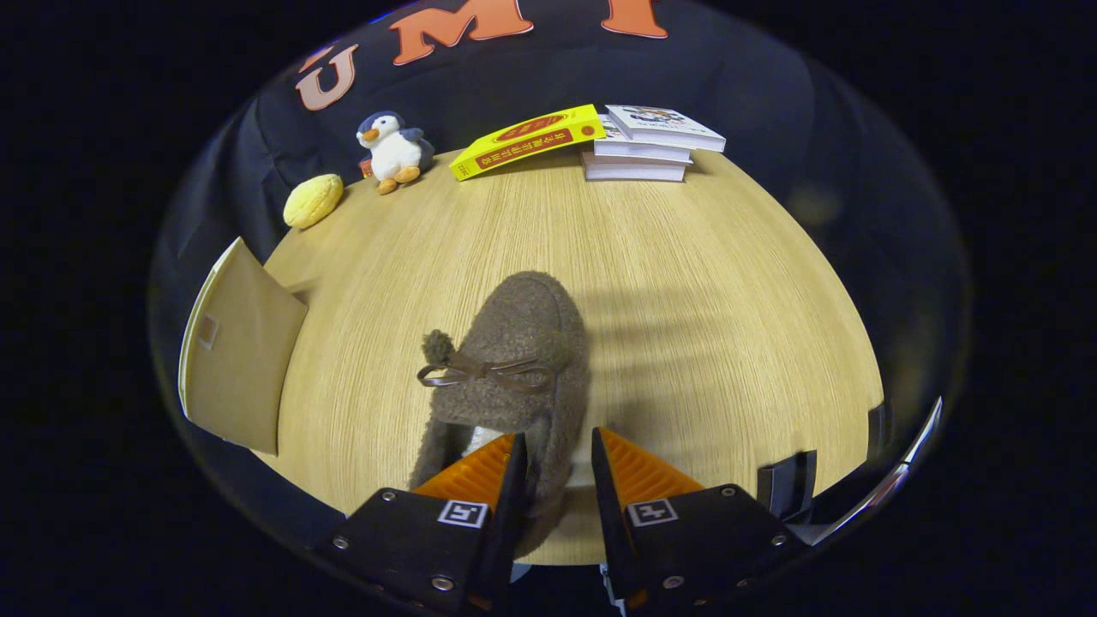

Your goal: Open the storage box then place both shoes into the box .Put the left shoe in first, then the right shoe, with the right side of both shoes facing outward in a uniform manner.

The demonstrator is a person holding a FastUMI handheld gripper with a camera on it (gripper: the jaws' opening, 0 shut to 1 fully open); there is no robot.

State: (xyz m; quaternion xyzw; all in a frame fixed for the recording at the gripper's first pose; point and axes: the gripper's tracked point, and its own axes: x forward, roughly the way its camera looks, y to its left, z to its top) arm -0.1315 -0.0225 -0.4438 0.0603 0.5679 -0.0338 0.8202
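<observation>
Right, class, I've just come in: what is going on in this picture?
A person is working a hand-held two-finger gripper at a fuzzy brown slipper-style shoe with a thin bow, which lies on a light wooden table. The fingers straddle the shoe's heel edge, one inside the opening, one outside; whether both press on it is unclear. A tan cardboard flap stands beside the shoe. Beyond it sit a yellow bun-shaped toy, a plush penguin, a yellow book and stacked white books.
</observation>
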